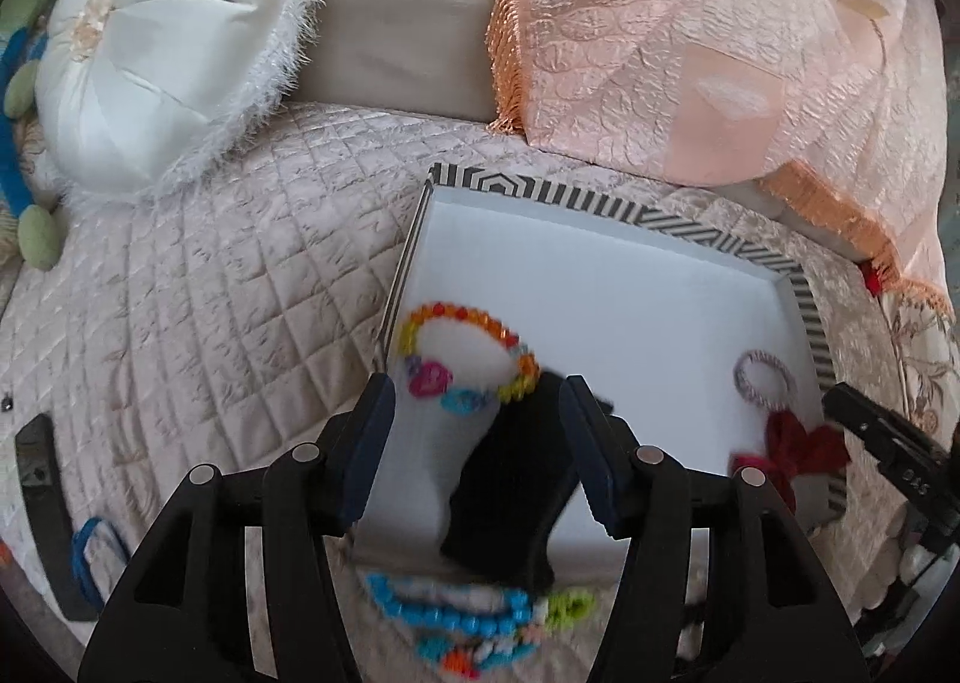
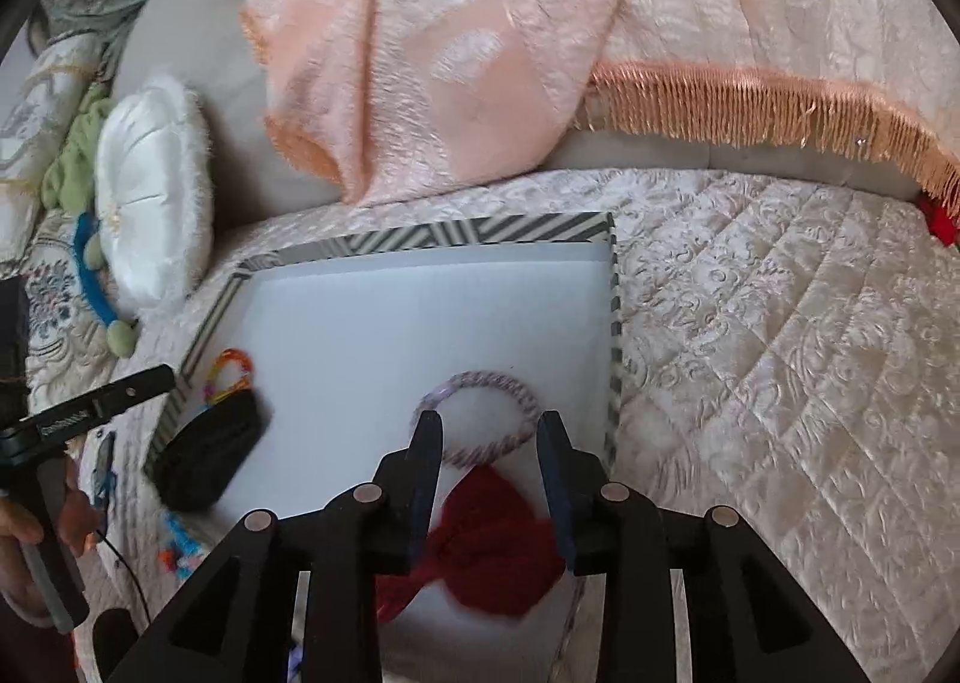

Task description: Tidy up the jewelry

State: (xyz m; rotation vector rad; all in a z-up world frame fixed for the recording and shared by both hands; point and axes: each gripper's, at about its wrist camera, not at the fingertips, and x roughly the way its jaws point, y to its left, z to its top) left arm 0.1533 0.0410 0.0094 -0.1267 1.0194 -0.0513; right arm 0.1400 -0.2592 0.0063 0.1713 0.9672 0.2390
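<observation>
One white pillow (image 1: 162, 53) at far left on quilted bed (image 1: 240, 263). Left gripper (image 1: 480, 419): fingers spread open above one black pouch (image 1: 510, 503). One striped tray (image 1: 600, 275) holding two bracelets: beaded bracelet (image 1: 462, 353) left, twisted bracelet (image 2: 480, 419) with red tassel (image 2: 492, 539) right. Right gripper (image 2: 489, 443): fingers open around tassel.

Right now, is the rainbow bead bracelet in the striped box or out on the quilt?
In. The rainbow bead bracelet lies on the white floor of the striped box, by its left wall; blue beads lie outside.
</observation>
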